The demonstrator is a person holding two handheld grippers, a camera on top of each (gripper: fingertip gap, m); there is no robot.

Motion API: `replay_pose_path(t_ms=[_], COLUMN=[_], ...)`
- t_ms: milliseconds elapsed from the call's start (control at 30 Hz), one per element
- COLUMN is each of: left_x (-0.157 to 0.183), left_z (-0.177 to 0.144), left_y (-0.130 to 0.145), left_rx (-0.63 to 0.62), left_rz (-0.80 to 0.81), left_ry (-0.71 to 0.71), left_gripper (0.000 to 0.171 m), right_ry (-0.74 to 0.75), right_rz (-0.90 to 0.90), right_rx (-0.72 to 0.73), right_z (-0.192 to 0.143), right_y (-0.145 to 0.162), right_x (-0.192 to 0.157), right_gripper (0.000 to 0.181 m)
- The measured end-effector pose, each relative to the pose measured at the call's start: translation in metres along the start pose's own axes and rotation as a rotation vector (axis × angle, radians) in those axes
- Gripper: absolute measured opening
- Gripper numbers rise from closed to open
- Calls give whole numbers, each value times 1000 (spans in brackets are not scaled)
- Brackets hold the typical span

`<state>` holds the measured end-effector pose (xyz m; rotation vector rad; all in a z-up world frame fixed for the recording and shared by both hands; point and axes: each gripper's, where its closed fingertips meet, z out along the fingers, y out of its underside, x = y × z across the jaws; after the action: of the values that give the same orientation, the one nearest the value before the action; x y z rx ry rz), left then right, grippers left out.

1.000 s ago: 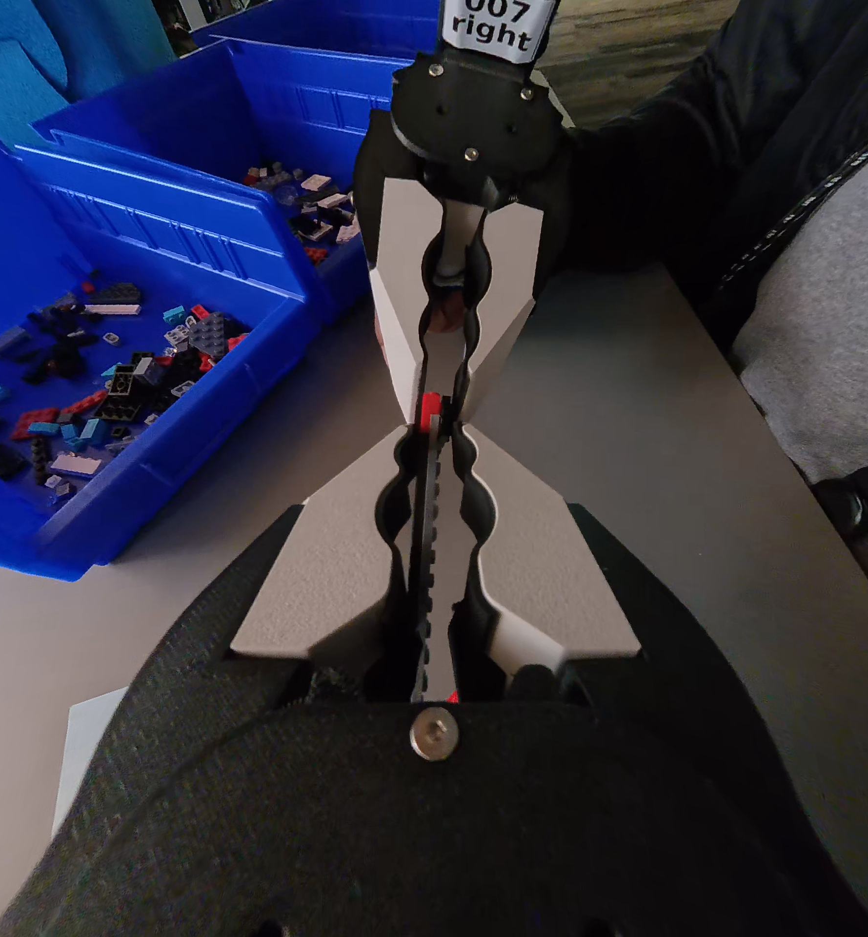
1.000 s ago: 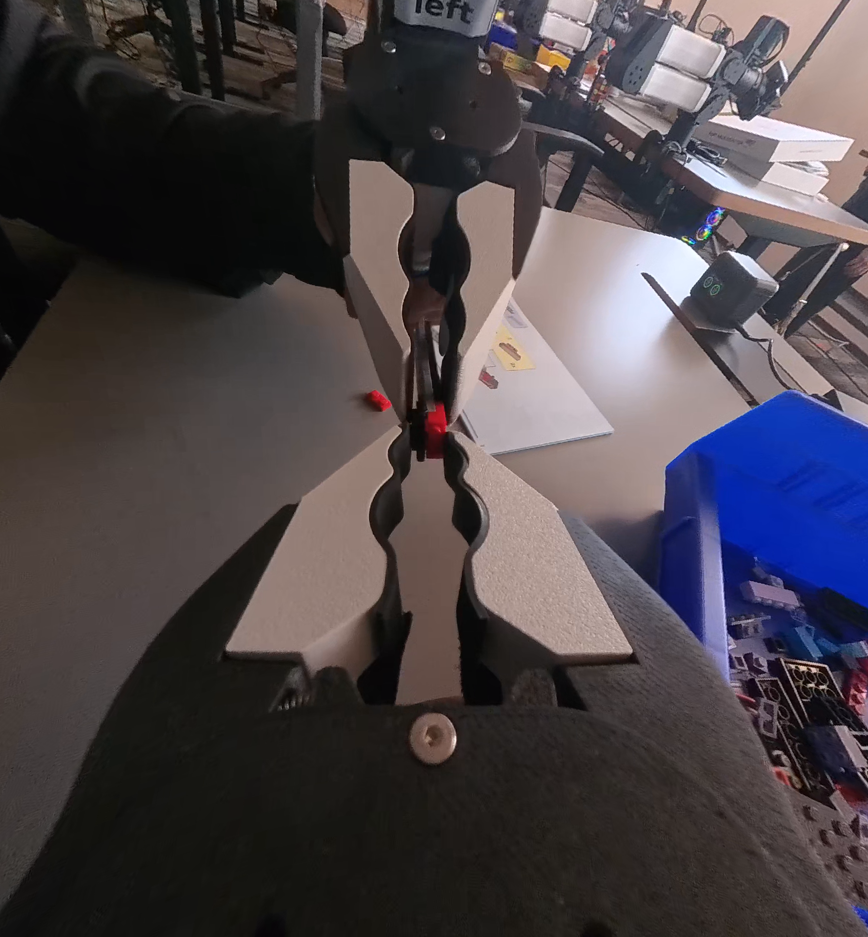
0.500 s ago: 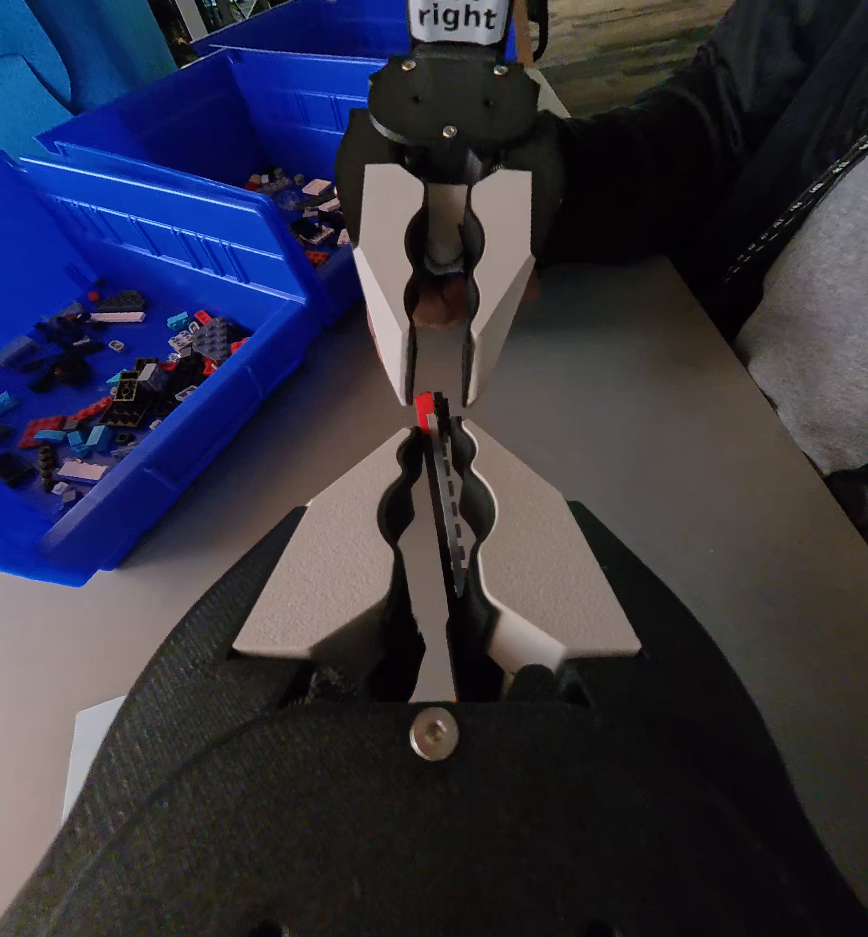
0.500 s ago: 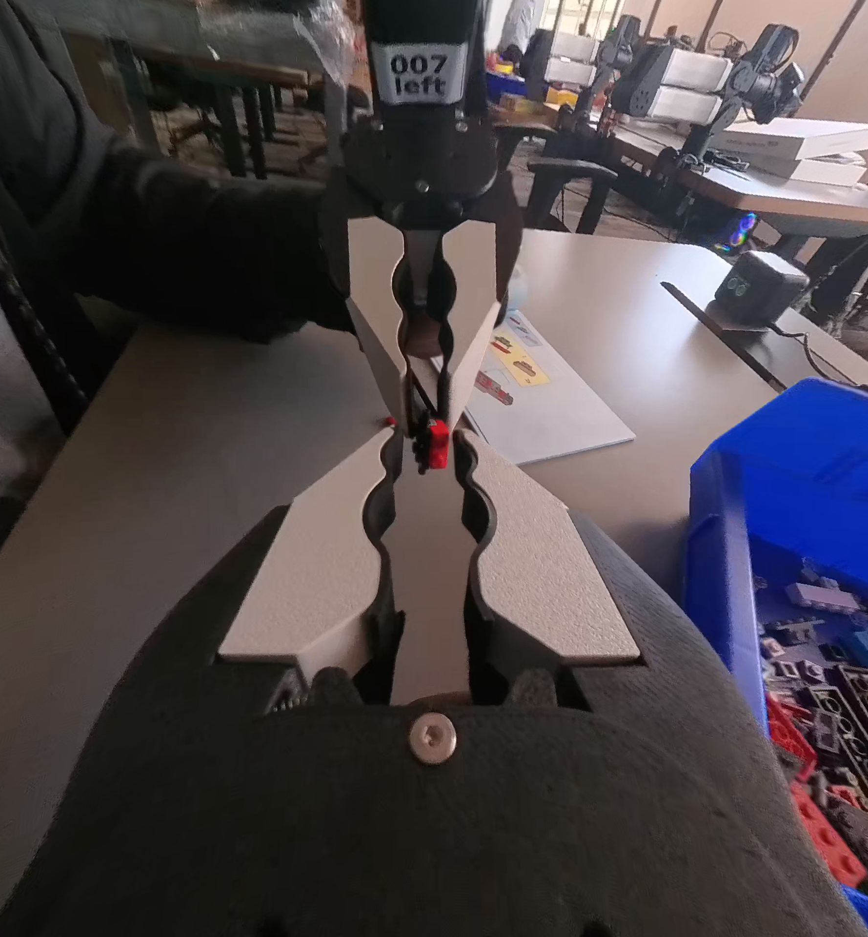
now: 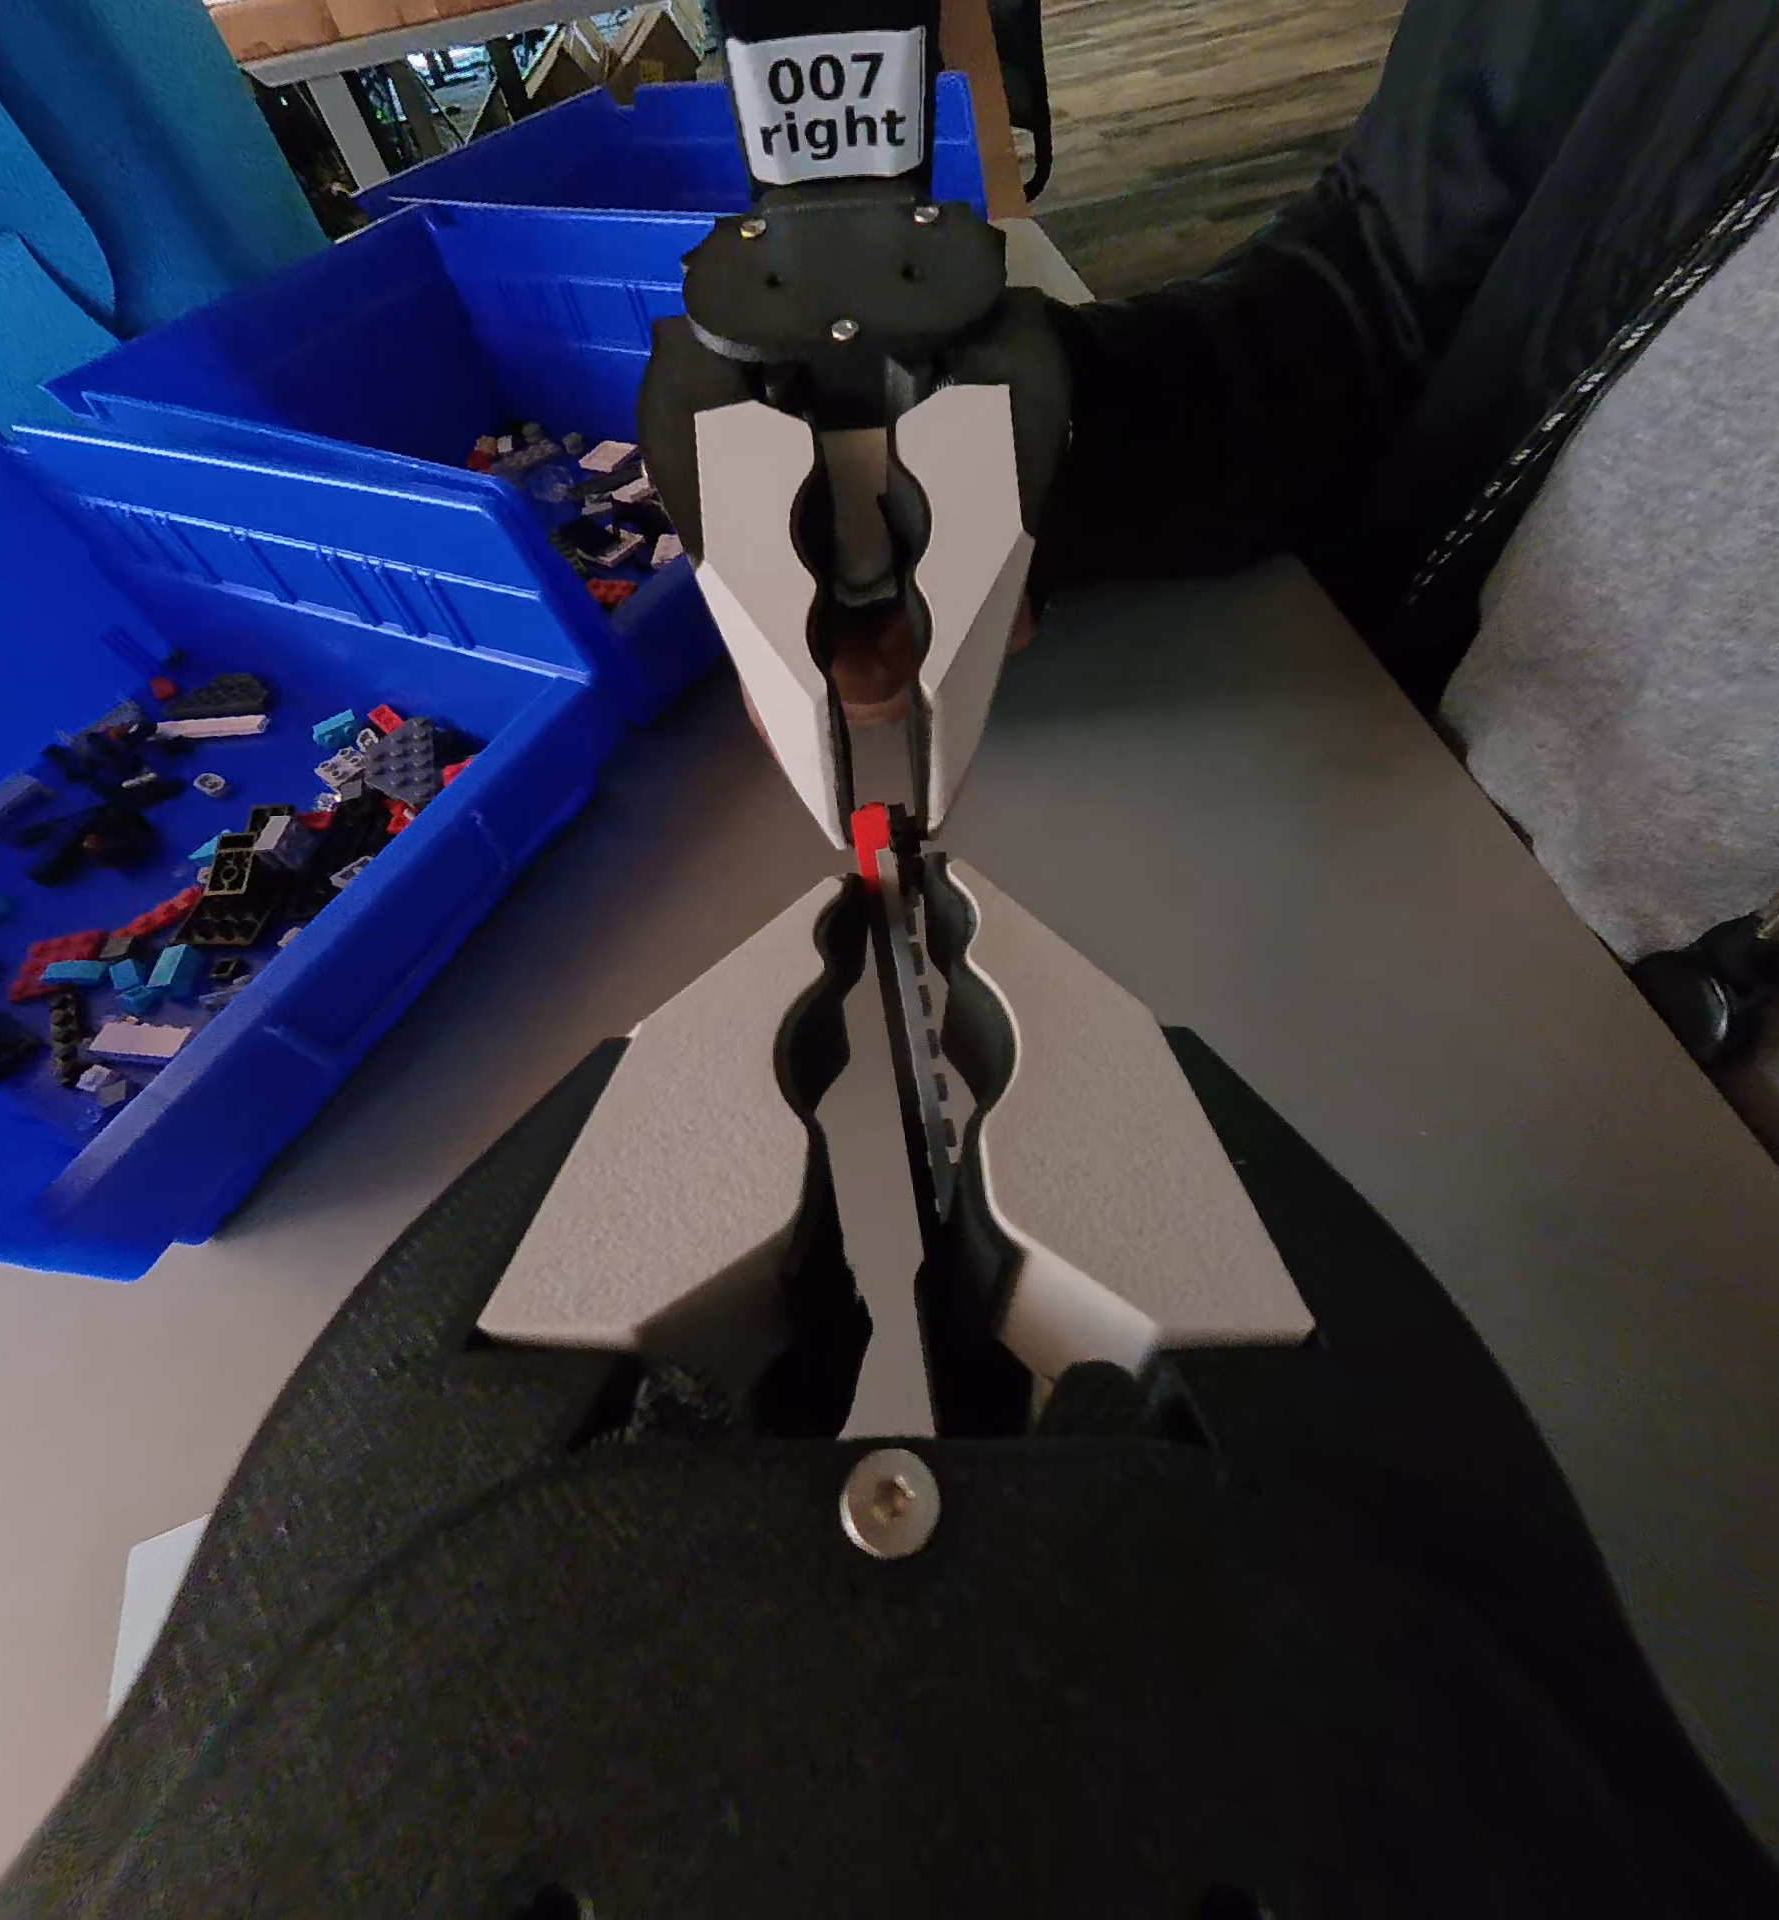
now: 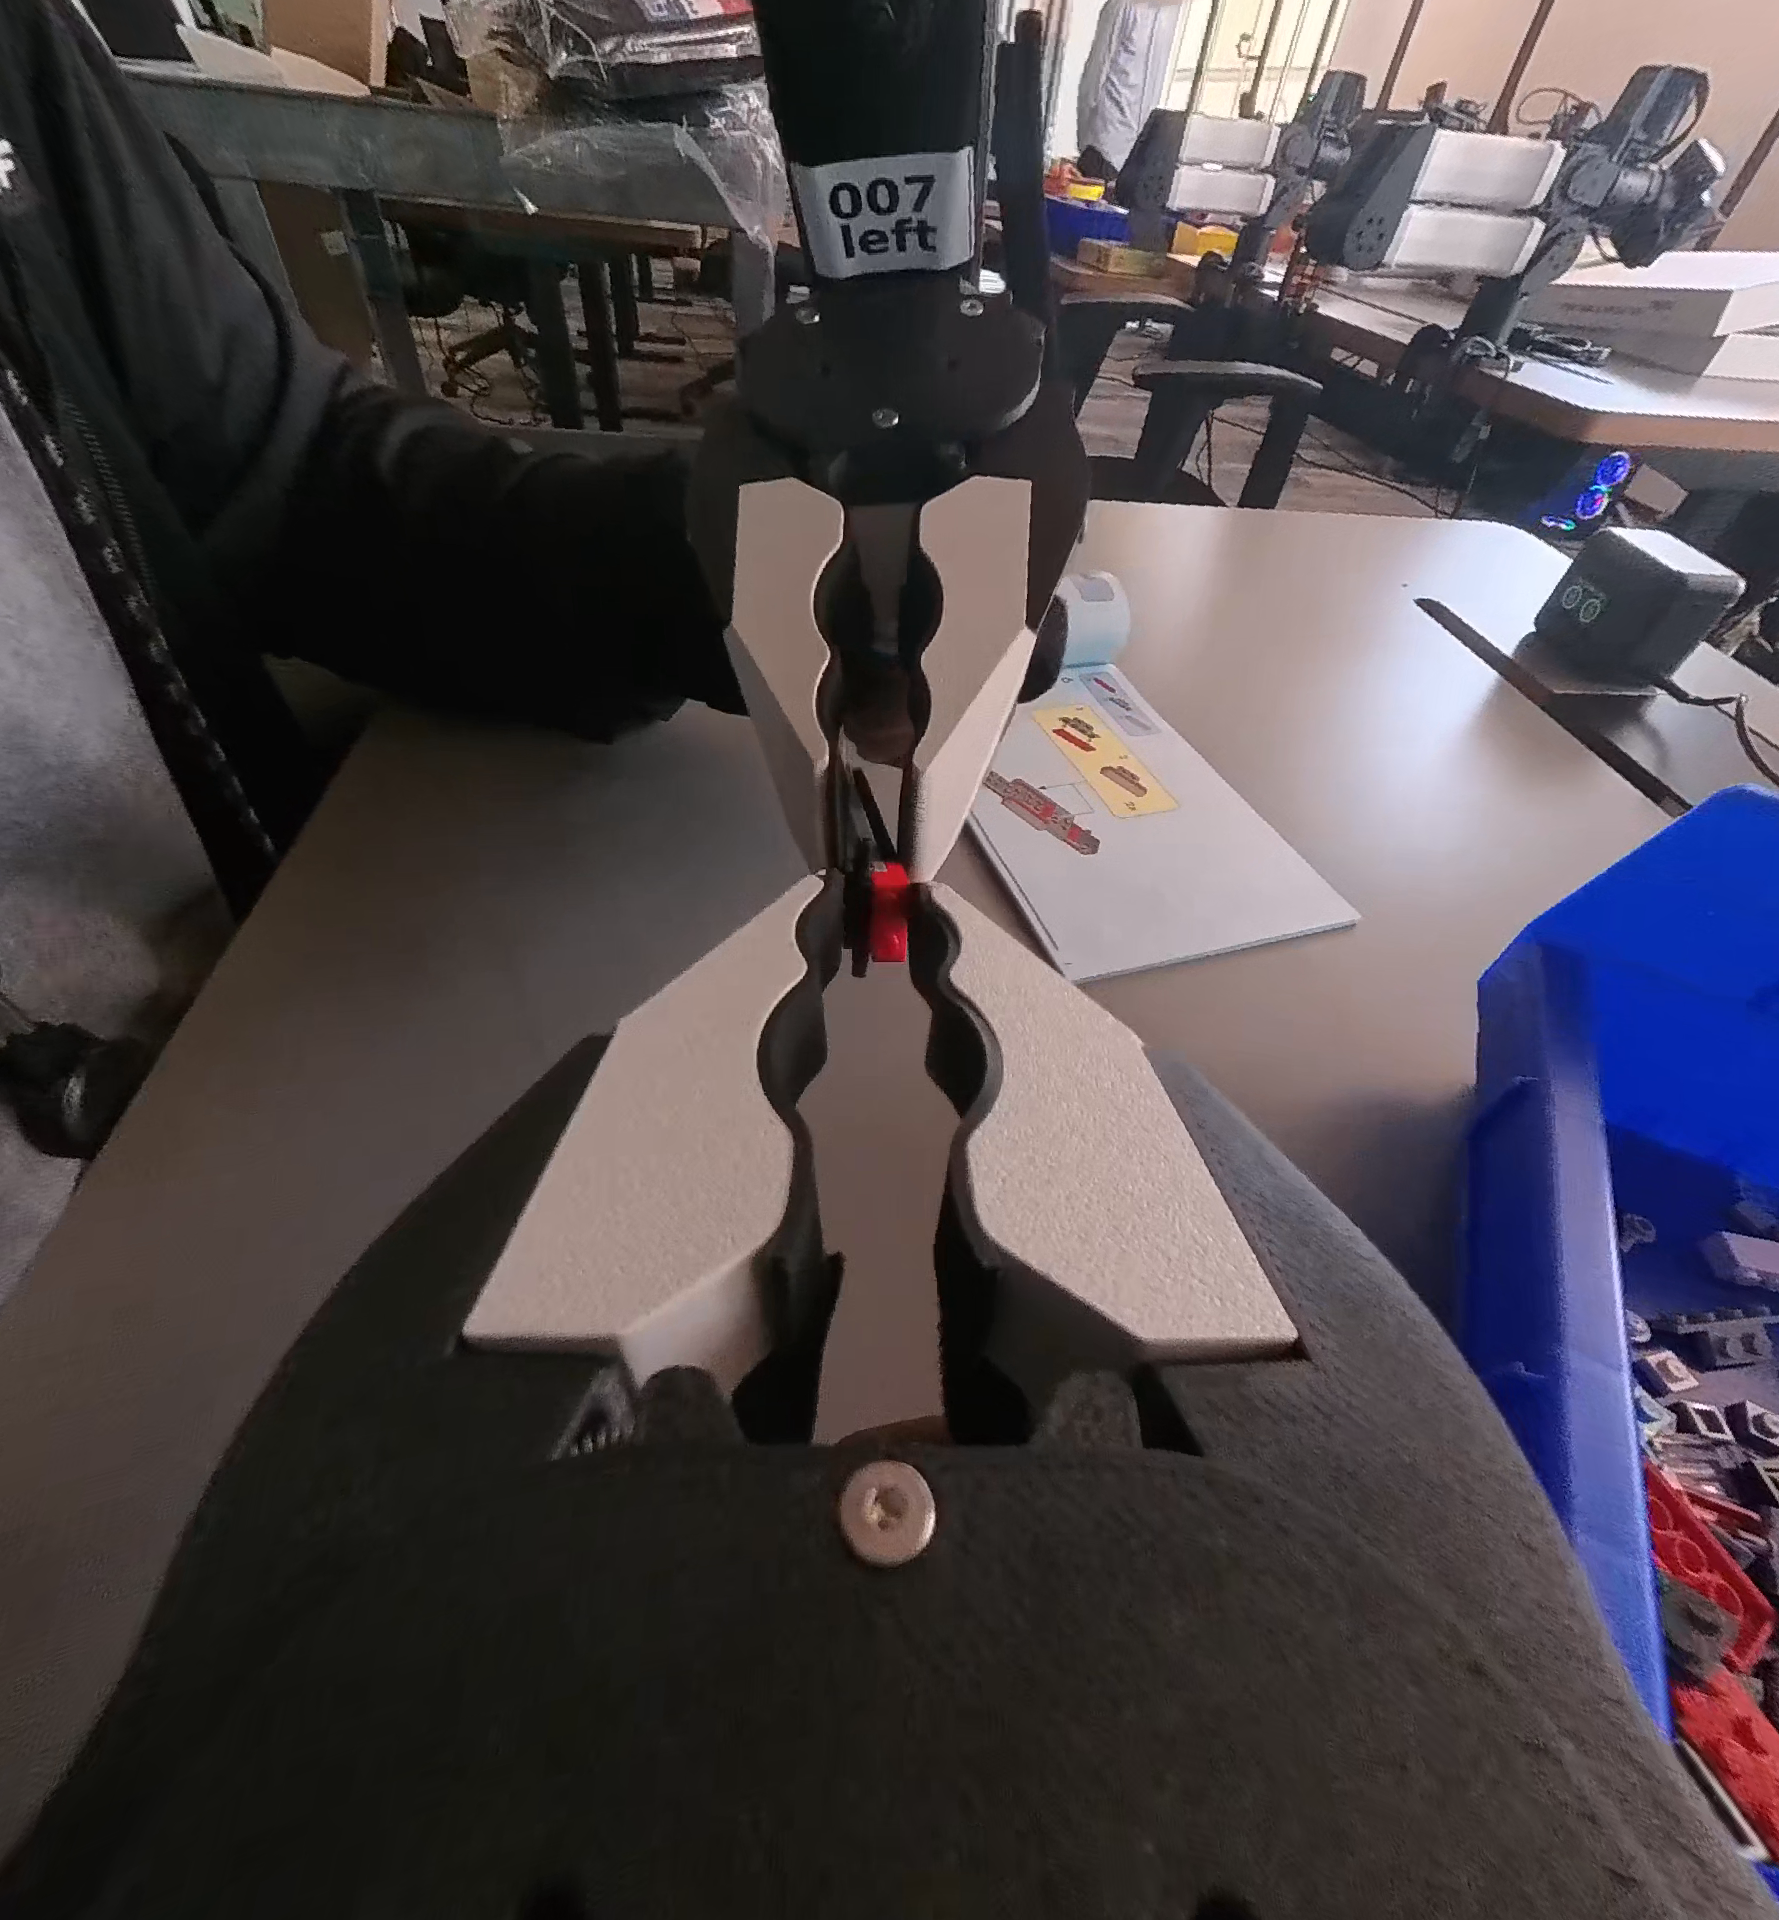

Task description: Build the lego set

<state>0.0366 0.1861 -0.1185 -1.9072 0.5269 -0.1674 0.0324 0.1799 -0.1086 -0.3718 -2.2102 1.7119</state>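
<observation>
The two grippers meet tip to tip above the grey tabletop (image 5: 1332, 935), which lies bare to the right in the left wrist view up to its edge by a person's dark sleeve (image 5: 1384, 343). The left gripper (image 5: 900, 883) has its jaws pinching a long black plate (image 5: 921, 1039) edge-on, a red brick (image 5: 869, 836) stuck at its far end. The right gripper (image 6: 869, 894) has its jaws slightly spread around that red brick (image 6: 887, 914); whether they touch it I cannot tell. On the left sit blue bins (image 5: 272, 1049), the near one and the far one each holding loose black, grey, red and teal pieces (image 5: 230, 883). A booklet (image 6: 1176, 862) lies flat beyond the grippers. Against half a second ago, the right gripper has closed back in on the brick end.
</observation>
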Motion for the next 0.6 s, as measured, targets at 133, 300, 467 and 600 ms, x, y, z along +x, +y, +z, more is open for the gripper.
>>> replay_pose_path(t_ms=[133,300,467,600], left_x=[-2,-3,-2,-7], left_z=[1,0,0,-3], left_y=[0,2,1,-4], left_rx=[1,1,13,67], left_rz=[-9,-10,-13,-37], left_ry=[-7,-8,-1,-9], left_gripper=[10,10,10,10], right_ry=[-1,15,13,46], right_rz=[18,12,12,25], right_rx=[-2,-12,-9,38], right_z=[0,1,1,-1], right_y=[1,2,1,-6], right_x=[2,3,3,8], right_gripper=[15,15,15,18])
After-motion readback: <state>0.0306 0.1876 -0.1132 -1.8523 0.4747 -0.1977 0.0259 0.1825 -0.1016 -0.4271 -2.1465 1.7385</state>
